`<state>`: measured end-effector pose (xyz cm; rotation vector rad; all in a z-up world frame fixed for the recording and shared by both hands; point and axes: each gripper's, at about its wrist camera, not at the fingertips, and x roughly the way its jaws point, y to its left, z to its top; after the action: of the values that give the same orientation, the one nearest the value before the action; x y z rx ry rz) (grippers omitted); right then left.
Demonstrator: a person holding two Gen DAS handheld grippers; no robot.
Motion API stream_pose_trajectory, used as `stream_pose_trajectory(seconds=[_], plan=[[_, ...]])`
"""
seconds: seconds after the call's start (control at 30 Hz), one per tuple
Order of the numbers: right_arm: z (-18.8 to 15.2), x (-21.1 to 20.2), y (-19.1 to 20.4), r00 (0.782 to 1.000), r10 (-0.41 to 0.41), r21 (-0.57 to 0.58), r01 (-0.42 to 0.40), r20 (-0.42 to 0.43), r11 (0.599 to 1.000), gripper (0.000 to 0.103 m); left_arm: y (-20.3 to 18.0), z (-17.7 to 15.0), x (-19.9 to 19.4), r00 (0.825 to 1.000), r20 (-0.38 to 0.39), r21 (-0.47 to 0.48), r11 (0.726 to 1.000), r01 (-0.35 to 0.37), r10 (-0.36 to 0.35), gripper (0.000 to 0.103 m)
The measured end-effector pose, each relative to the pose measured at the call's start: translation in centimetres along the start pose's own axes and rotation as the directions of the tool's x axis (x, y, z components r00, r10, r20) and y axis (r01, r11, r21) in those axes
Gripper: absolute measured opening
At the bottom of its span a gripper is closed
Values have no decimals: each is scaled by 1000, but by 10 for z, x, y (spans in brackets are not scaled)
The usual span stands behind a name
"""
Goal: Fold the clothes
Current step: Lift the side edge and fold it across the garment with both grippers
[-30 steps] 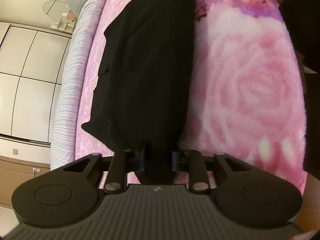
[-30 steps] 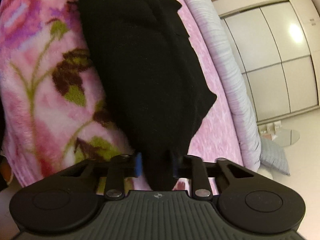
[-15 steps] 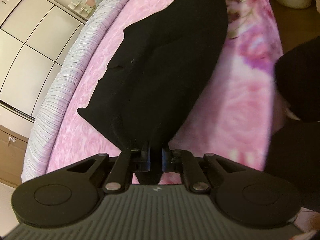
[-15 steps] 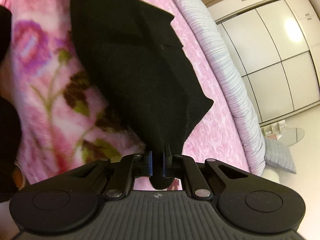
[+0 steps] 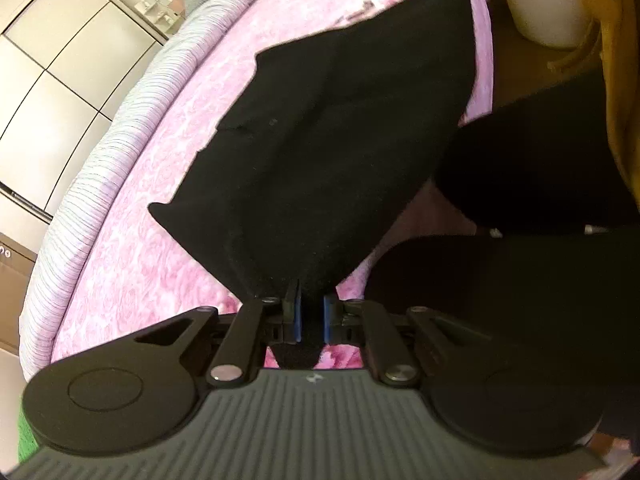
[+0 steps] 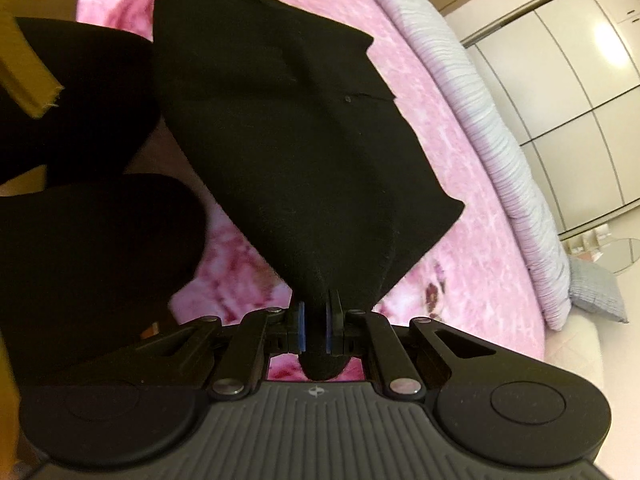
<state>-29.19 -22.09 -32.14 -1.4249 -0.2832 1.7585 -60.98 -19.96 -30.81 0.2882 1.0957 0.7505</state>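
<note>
The black, soft knit garment [image 5: 340, 152] hangs stretched between the two tools, lifted clear above the pink rose-patterned fleece blanket [image 5: 160, 264] that covers the bed. It drapes limply and sags in the middle, so it looks light and floppy, with a matte, slightly fuzzy surface unlikely to slip from rubber pads. It will not hold a crease by itself; a fold needs it laid flat and smoothed. Corners and hem edges are the sensible places to take hold, since a pinch in the middle would only bunch it.

The left hand-held gripper [image 5: 310, 316] is clenched on one bunched corner of the cloth, its blue pads nearly together with a tuft of fabric poking out behind them. The right hand-held gripper [image 6: 314, 326] is likewise closed tight on the opposite corner [image 6: 320, 360]. Which part of the garment each corner is, sleeve or hem, I cannot tell from this dark, featureless cloth. A grey ribbed bed edge [image 6: 500, 140] runs beyond.
</note>
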Motion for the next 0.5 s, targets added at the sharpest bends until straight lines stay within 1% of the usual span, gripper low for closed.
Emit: stream_pose_trajectory(seconds=[0.07, 0.13, 0.2, 0.3, 0.4, 0.47, 0.5], plan=[[4, -9, -11, 1000, 6, 10, -7, 22, 1000, 7, 21, 11, -6, 1000, 22, -24, 1000, -8, 8, 7], [12, -18, -36, 998, 13, 57, -17, 69, 998, 7, 43, 21, -12, 999, 44, -48, 999, -15, 17, 7], [20, -23, -70, 993, 17, 114, -31, 120, 993, 6, 66, 32, -16, 998, 65, -73, 997, -21, 26, 7], [35, -19, -127, 983, 18, 170, -50, 183, 984, 7, 125, 55, -2, 995, 94, -116, 993, -20, 31, 8], [54, 2, -182, 975, 21, 204, -68, 221, 977, 7, 189, 80, 32, 992, 120, -173, 985, -5, 26, 9], [69, 28, -219, 973, 15, 240, -72, 231, 968, 9, 230, 93, 65, 991, 130, -245, 969, 1, 32, 10], [77, 45, -236, 974, 7, 260, -67, 225, 963, 9, 248, 97, 85, 992, 124, -295, 955, 12, 26, 12]])
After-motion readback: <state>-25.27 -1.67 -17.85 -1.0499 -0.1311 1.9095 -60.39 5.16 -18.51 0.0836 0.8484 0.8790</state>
